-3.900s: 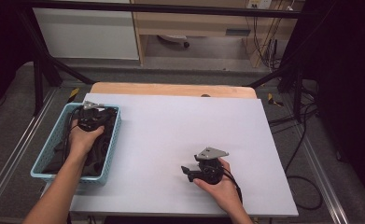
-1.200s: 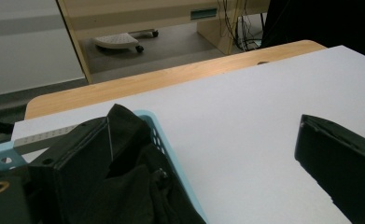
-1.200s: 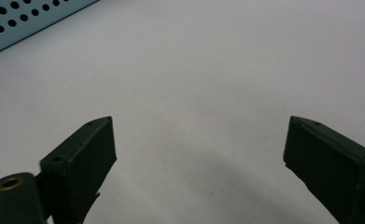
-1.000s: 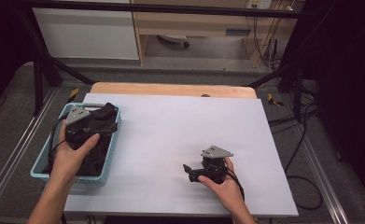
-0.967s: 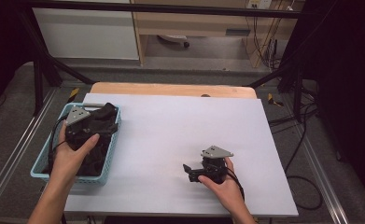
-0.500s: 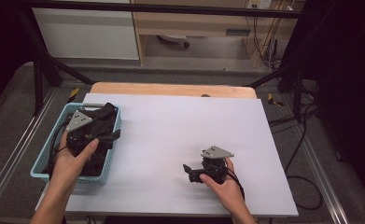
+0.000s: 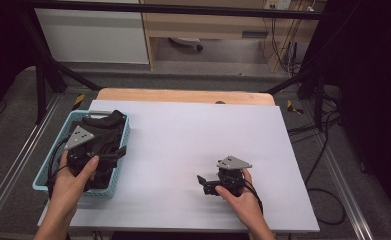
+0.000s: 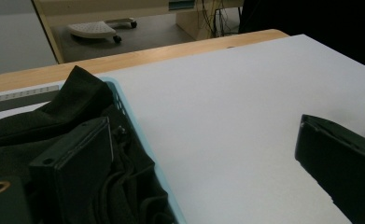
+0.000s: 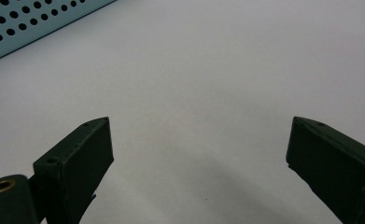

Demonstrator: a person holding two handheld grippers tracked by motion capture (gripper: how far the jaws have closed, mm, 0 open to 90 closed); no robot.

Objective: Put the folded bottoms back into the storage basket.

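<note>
A light-blue perforated basket (image 7: 125, 134) stands at the table's left edge, full of crumpled black cloth (image 7: 105, 121). A hand holds my left gripper (image 7: 114, 152) low over the basket's right wall with its jaws wide open. In the left gripper view, one jaw hangs over the black cloth (image 8: 54, 112) and the other over the white tabletop, so my left gripper (image 8: 203, 172) straddles the basket rim (image 8: 145, 142). My right gripper (image 7: 204, 184) rests on the table near the front, right of centre. It is open and points left toward the basket wall (image 9: 31, 23), with nothing between the jaws of my right gripper (image 9: 203, 163).
The white tabletop (image 7: 193, 130) spreads between the two grippers. A wooden strip (image 7: 183, 95) runs along its far edge. Metal rails flank the table, cables (image 7: 328, 165) lie on the floor at right, and a white cabinet (image 7: 93, 35) stands behind.
The left gripper has drifted from the basket's far part toward its near right side. The right gripper and hand have stayed put.
</note>
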